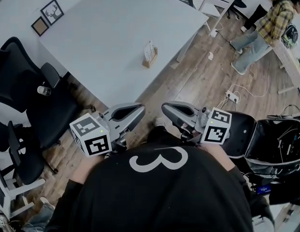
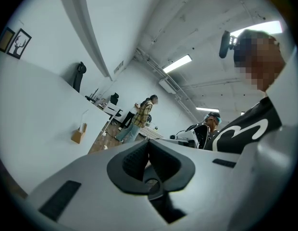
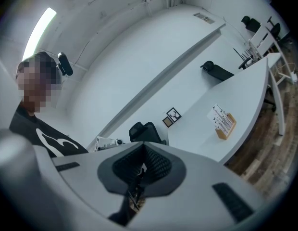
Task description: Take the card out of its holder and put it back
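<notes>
Head view, wooden holder [image 1: 150,59], white card [image 1: 149,49], smooth table [image 1: 106,33]; left gripper [image 1: 139,110], right gripper [image 1: 166,108] clenched empty

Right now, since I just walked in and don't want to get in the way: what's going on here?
A person holds the left gripper and the right gripper close in front of their body, both shut and empty. The card sits in its wooden holder on the white table, well ahead of the grippers, with nothing touching it. Someone in a plaid shirt is across the room.
</notes>
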Motion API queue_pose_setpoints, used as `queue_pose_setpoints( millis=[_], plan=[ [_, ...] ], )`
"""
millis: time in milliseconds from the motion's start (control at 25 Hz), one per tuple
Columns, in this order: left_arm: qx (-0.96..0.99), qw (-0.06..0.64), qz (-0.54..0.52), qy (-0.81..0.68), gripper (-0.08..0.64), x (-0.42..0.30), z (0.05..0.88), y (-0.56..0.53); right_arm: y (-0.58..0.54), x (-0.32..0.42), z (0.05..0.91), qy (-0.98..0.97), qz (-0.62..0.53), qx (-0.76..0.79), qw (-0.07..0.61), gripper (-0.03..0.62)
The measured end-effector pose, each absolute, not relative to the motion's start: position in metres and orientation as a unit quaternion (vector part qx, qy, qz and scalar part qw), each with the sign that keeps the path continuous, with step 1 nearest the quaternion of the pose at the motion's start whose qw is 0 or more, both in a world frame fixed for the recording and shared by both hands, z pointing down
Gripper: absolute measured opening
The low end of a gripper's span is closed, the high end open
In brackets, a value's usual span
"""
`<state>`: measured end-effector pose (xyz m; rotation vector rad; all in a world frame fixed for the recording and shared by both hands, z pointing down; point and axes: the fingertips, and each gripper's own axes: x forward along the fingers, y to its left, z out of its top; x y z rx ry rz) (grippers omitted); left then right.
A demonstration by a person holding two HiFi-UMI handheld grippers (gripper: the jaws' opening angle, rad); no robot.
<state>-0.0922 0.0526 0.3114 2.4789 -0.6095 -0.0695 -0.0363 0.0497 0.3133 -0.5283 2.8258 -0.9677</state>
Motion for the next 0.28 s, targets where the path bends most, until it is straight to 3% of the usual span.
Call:
queue_pose_setpoints(
  millis=[280],
  plan=[
    [0.930,0.291,-0.038,-0.223,0.014,-0.0927,0.3094,0.0595,0.0558,-0.0346,0.3135,0.930,-0.316,-0.176,0.057,0.009]
  ],
)
